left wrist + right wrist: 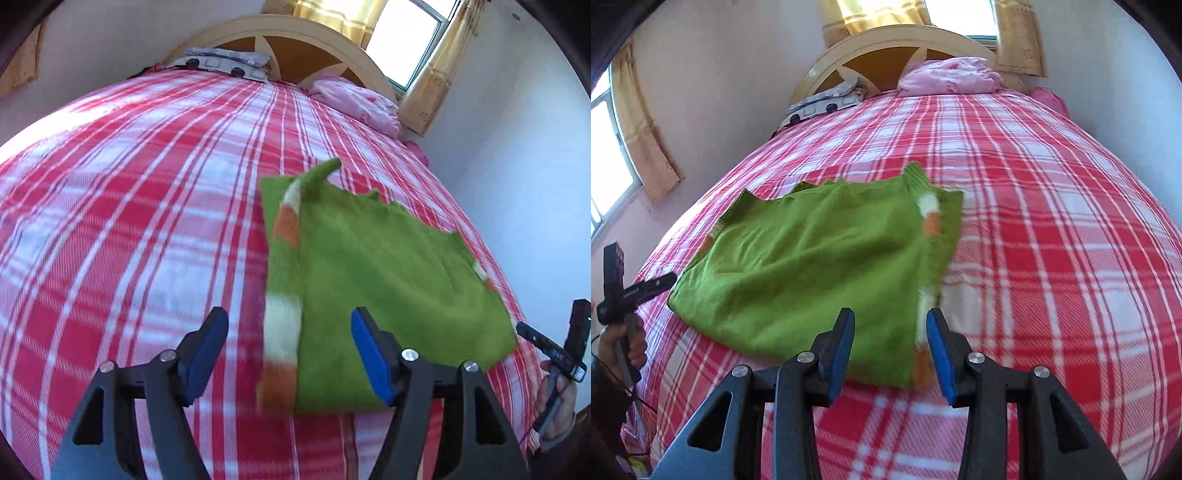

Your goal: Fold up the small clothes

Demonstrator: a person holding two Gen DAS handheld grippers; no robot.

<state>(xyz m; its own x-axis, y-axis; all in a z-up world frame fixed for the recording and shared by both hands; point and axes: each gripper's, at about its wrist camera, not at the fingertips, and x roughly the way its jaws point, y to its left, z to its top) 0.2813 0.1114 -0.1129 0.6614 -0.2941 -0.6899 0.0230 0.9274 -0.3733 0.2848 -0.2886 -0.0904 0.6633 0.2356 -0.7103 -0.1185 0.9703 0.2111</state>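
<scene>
A small green knit sweater (pixel 373 273) with orange and white striped sleeves lies partly folded on the red and white plaid bed (pixel 129 229). It also shows in the right wrist view (pixel 812 266). My left gripper (pixel 288 328) is open and empty above the sweater's near edge, by the striped sleeve (pixel 282 295). My right gripper (pixel 890 328) is open and empty over the sweater's near corner, by the striped sleeve (pixel 929 218). Each view shows the other gripper at its edge: one is at right (pixel 565 350), one at left (pixel 624 291).
A pink pillow (pixel 949 75) and a grey patterned pillow (pixel 827 101) lie at the head of the bed by the curved headboard (pixel 886 48). Windows with yellow curtains (pixel 436 70) are behind. The plaid bedspread (pixel 1052 221) spreads wide on both sides.
</scene>
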